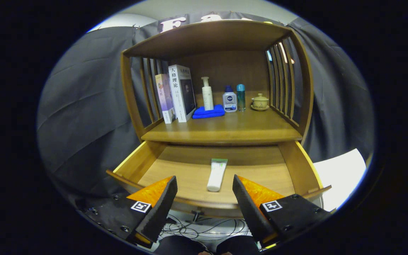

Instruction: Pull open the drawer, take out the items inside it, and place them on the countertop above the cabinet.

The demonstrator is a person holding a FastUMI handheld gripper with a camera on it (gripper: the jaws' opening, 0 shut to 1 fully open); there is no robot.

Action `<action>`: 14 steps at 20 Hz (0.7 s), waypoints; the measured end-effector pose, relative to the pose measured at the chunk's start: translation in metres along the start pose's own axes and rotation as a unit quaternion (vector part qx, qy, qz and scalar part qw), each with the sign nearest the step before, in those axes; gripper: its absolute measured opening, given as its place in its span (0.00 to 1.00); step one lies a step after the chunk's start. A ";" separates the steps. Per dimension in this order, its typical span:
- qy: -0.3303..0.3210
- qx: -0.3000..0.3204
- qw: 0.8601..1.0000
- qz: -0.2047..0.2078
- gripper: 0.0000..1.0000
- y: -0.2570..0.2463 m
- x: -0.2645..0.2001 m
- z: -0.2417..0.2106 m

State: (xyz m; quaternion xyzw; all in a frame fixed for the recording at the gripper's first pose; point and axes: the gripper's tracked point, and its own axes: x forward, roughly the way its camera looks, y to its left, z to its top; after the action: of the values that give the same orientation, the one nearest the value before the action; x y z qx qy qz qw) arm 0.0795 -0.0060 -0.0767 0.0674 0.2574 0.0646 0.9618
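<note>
The wooden drawer [298, 166] stands pulled open below the cabinet's countertop [221, 129]. A white tube with a green end [217, 174] lies lengthwise on the drawer's floor, near the middle. My gripper [204, 180] hovers above the drawer's front edge, open, with nothing held. The tube's white cap end sits between the two fingertips and a little below them, untouched by either finger.
On the countertop stand two books [175, 94], a white pump bottle [207, 94] on a folded blue cloth [208, 112], a small white bottle [229, 99], a teal bottle [241, 97] and a lidded cup on a saucer [260, 102]. Slatted sides flank the shelf. Cables lie on the floor below.
</note>
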 end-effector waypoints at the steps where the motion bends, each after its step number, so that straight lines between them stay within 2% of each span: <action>1: 0.014 -0.002 1.000 -0.001 0.98 -0.003 0.012 0.006; 6: 0.107 -0.011 0.994 -0.024 0.98 -0.020 0.069 0.012; 11: 0.210 -0.001 0.978 0.003 0.98 -0.011 0.113 -0.009; 14: 0.248 -0.011 0.969 -0.005 0.97 -0.013 0.134 -0.020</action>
State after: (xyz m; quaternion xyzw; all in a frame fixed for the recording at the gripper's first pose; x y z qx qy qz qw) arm 0.1863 0.0047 -0.1610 0.0375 0.4874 0.0772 0.8689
